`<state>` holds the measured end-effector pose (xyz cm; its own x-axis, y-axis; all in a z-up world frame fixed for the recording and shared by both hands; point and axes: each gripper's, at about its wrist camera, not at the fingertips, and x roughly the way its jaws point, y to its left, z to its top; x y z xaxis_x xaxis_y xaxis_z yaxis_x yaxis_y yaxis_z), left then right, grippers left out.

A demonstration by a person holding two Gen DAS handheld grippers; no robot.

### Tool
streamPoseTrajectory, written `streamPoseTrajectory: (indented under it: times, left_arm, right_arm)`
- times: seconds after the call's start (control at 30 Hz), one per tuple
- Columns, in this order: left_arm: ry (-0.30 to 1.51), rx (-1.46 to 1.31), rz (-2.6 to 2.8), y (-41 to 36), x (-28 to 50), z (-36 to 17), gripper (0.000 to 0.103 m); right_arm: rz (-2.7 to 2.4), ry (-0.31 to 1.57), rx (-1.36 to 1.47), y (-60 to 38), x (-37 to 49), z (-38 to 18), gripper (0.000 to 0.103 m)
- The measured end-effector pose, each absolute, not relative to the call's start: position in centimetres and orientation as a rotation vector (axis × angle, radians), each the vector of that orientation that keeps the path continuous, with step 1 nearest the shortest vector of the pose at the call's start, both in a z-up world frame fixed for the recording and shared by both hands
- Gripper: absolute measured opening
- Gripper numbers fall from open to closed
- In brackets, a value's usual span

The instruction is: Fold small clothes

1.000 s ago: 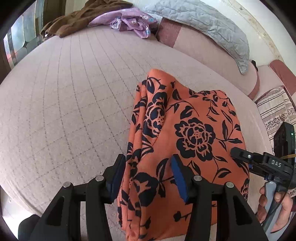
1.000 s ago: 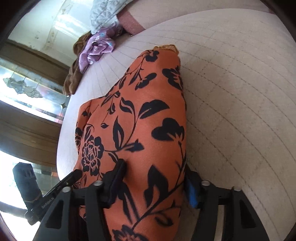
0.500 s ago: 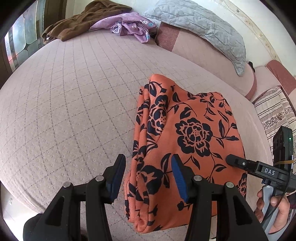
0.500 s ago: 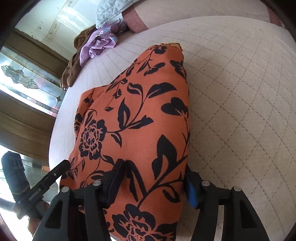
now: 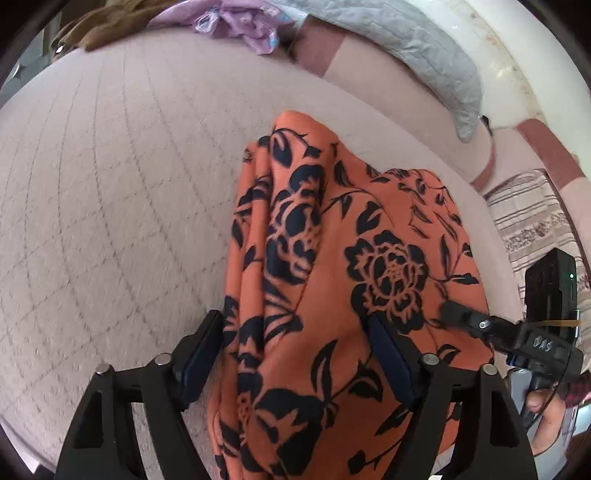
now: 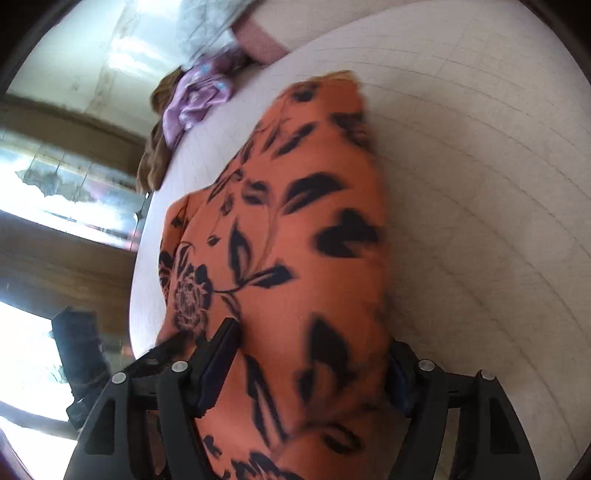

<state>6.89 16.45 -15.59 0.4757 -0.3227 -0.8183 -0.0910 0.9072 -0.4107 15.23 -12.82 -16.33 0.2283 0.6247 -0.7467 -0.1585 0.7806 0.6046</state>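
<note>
An orange garment with a dark floral print [image 5: 332,258] lies folded lengthwise on the pale quilted bed [image 5: 110,184]. My left gripper [image 5: 295,354] is open, its fingers astride the garment's near left end. My right gripper [image 6: 310,362] is open too, its fingers astride the near right end of the same garment [image 6: 303,229]. Cloth bulges up between both pairs of fingers. The right gripper also shows at the right edge of the left wrist view [image 5: 491,328], low against the garment. That view is sharp; the right wrist view is blurred.
A purple garment [image 5: 236,22] and a brown one [image 5: 107,26] lie at the bed's far side, next to a grey quilted pillow [image 5: 417,44]. A striped cloth [image 5: 535,214] lies right of the bed. A window [image 6: 55,184] and wood panelling show left.
Both grippers have come forward and lower over the garment's near end, so cloth again fills the gap between each pair of fingers. Half a second ago they were drawn back.
</note>
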Motion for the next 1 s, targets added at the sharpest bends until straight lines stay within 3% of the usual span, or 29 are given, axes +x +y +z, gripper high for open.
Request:
streamPoseTrajectory:
  times: [0.07,0.17,0.33,0.4,0.5,0.57,0.6,0.63,0.67,0.7,0.9,1.0]
  left_arm:
    - [1.079,-0.467,-0.168,16.7,6.8,-15.5,0.054]
    - [1.079,-0.471,-0.181,16.5,6.8,-15.3,0.049]
    - [1.081,-0.468,-0.156,15.7,7.1,-15.3,0.054]
    - [1.084,-0.441,-0.140,15.5,7.0,-14.6,0.058]
    - [1.045,-0.425,-0.134,15.5,7.0,-14.0,0.060]
    - [1.101,-0.436,-0.138,15.1,7.6,-15.6,0.049]
    - [1.092,-0.453,-0.140,15.2,7.6,-15.2,0.042]
    - [1.086,-0.447,-0.146,15.0,7.6,-14.6,0.032]
    - [1.070,-0.422,-0.140,14.6,7.6,-13.6,0.029]
    - [1.050,-0.397,-0.142,14.0,7.8,-12.6,0.029]
    - [0.896,-0.400,-0.251,9.7,10.8,-6.7,0.029]
    - [0.899,-0.392,-0.282,6.4,13.7,-6.3,0.039]
  right_arm:
    - [0.559,1.219,0.363,-11.7,14.9,-15.8,0.067]
    - [0.569,1.229,0.317,-11.4,15.1,-15.3,0.058]
    - [0.580,1.238,0.309,-11.4,15.3,-15.2,0.056]
    - [0.588,1.269,0.408,-12.4,15.6,-16.1,0.065]
    - [0.608,1.262,0.471,-13.4,15.6,-16.5,0.067]
    - [0.618,1.253,0.482,-13.7,15.6,-16.7,0.066]
    - [0.617,1.246,0.464,-13.4,15.7,-16.6,0.057]
    - [0.610,1.247,0.434,-13.2,15.8,-16.4,0.054]
    - [0.611,1.240,0.397,-12.8,15.7,-15.8,0.045]
    - [0.621,1.215,0.319,-12.3,15.5,-14.5,0.039]
    - [0.598,1.020,0.143,-14.1,16.1,-6.1,0.037]
    - [0.557,0.958,0.214,-18.5,17.8,-4.1,0.039]
